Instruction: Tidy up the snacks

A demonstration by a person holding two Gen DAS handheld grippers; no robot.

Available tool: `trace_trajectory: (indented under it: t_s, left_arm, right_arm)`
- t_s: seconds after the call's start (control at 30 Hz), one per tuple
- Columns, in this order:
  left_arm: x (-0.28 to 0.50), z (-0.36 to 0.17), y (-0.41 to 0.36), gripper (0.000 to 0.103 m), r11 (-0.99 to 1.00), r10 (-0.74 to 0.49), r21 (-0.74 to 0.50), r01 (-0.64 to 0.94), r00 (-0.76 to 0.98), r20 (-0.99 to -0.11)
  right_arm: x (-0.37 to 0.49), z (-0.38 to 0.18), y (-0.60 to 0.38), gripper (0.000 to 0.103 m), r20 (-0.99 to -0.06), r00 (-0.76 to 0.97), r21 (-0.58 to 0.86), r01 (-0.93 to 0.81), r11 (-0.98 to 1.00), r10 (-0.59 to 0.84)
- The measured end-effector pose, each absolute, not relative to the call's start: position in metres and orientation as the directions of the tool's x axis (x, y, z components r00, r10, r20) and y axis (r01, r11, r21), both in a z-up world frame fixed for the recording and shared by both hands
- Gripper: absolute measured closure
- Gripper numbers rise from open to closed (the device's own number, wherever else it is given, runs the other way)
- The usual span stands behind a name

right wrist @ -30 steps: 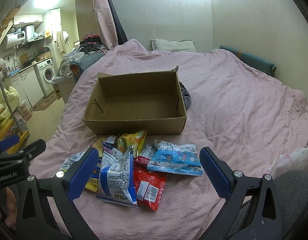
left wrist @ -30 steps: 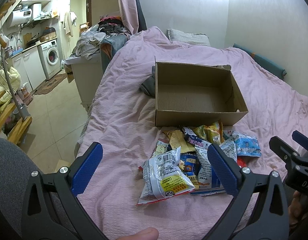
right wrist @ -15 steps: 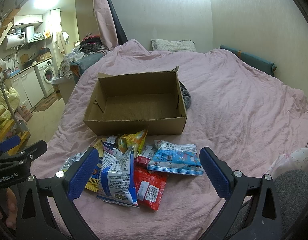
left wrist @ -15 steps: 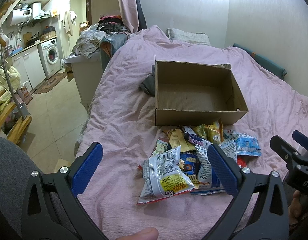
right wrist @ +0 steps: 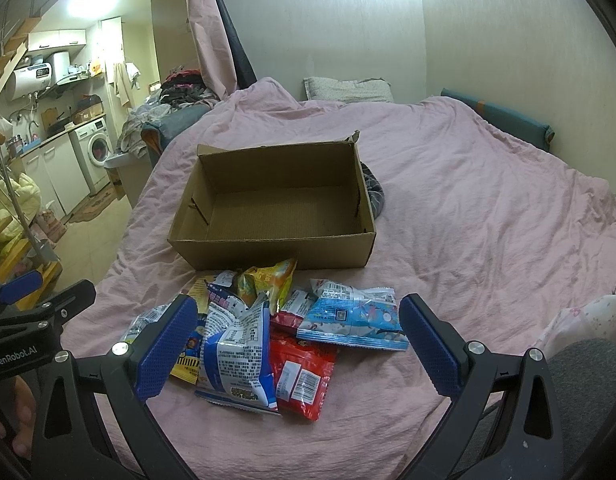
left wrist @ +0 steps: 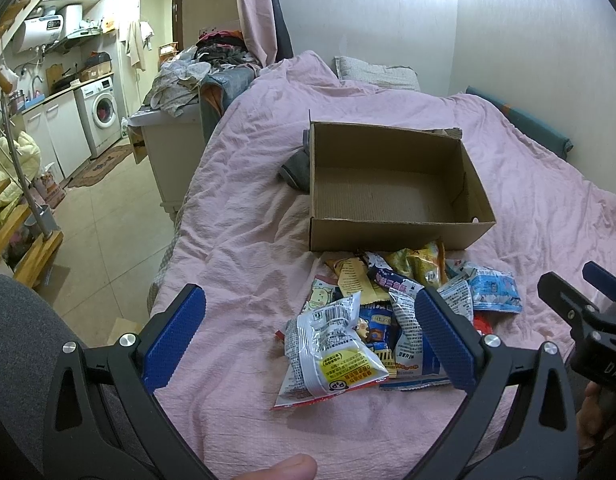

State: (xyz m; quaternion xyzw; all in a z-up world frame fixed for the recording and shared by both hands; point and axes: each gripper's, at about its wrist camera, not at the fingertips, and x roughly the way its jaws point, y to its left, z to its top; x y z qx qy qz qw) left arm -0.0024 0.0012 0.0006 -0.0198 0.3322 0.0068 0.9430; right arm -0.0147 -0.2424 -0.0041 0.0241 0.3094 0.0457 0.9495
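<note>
Tool (right wrist: 298, 340) wide above snacks (right wrist: 268, 332)

Plain brown cardboard box (right wrist: 268, 248), pale pink wrinkled bedsheet (right wrist: 467, 208), red snack packet (right wrist: 304, 372), light blue packet with cartoon print (right wrist: 355, 316), yellow packet (right wrist: 268, 280), silver packet with yellow label (left wrist: 327, 352), blue textured gripper pads (left wrist: 174, 344)

At the left edge of the right wrist view, the left gripper (right wrist: 26, 354) body reads "GenRobot.AI". At the right edge of the left wrist view, the right gripper (left wrist: 599, 364) shows "DAS", cut off. Print on the snack packets (right wrist: 236, 344) is too small to read.
</note>
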Motion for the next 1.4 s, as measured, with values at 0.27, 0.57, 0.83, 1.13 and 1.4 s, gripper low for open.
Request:
trace_trajectory:
  t_s: [0.27,0.57,0.83,1.13,1.4]
  left_arm:
    - [-0.002,-0.001,0.001,0.0,0.999,-0.002,-0.034,-0.025,0.777,-0.63]
    - [-0.003,-0.002,0.0,0.0,0.999,-0.001,-0.033,-0.026,0.776,-0.63]
    - [0.002,-0.003,0.002,0.0,0.999,-0.011,-0.045,-0.026,0.749,-0.662]
    - [0.06,-0.016,0.041,0.0,0.991,0.016,-0.059,-0.12,0.543,-0.839]
    - [0.096,-0.054,0.057,0.0,0.972,-0.089,-0.151,-0.18,0.313,-0.946]
  right_arm:
    - [-0.015,-0.005,-0.242,0.0,-0.586,0.804,0.076,-0.071,0.995,0.102]
    - [-0.014,-0.009,-0.239,0.0,-0.593,0.798,0.074,-0.077,0.994,0.106]
    - [-0.014,-0.006,-0.24,0.0,-0.596,0.794,0.094,-0.08,0.992,0.12]
    - [0.055,-0.012,-0.311,0.0,-0.769,0.618,0.265,0.078,0.961,0.162]
    - [0.128,-0.098,-0.322,0.0,-0.921,0.248,0.349,0.176,0.921,0.301]
